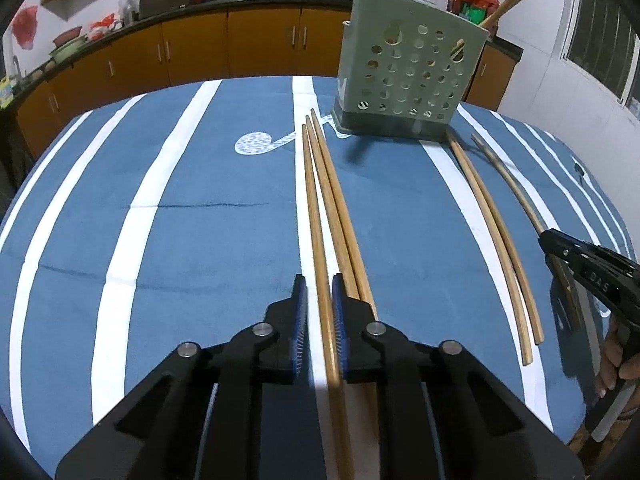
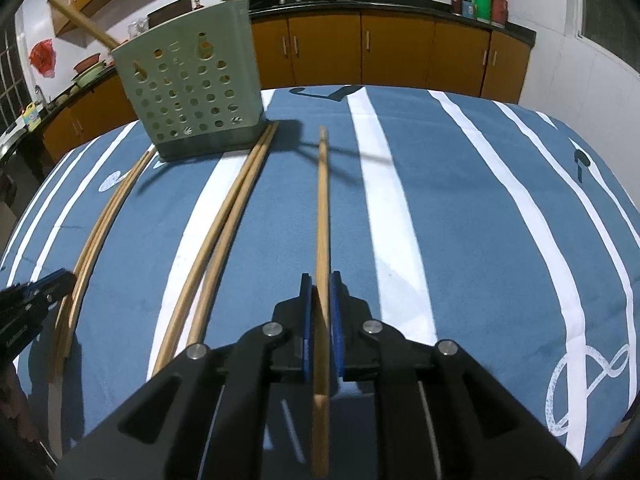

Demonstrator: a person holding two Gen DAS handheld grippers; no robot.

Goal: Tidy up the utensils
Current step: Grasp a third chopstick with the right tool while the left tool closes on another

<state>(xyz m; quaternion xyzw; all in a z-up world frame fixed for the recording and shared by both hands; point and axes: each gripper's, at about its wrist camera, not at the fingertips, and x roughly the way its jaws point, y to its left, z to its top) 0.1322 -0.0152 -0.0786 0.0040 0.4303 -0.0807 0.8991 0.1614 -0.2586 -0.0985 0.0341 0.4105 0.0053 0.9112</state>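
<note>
A green perforated utensil holder [image 1: 408, 72] [image 2: 192, 92] stands at the far side of the table with several chopsticks in it. My left gripper [image 1: 320, 292] is shut on the leftmost chopstick [image 1: 314, 208] of a group of three. The other two chopsticks [image 1: 340, 208] run under its right finger. My right gripper [image 2: 321, 280] is shut on a single chopstick [image 2: 322, 200] that points away toward the holder. Each gripper also shows in the other's view: the right gripper [image 1: 546, 236] at the right edge, the left gripper [image 2: 68, 278] at the left edge.
A pair of chopsticks [image 1: 496, 240] [image 2: 224, 240] lies on the blue, white-striped tablecloth [image 1: 200, 220] between the two grippers. Orange cabinets [image 1: 260, 44] and a dark counter with pans run behind the table. A hand [image 1: 616, 364] shows at the right edge.
</note>
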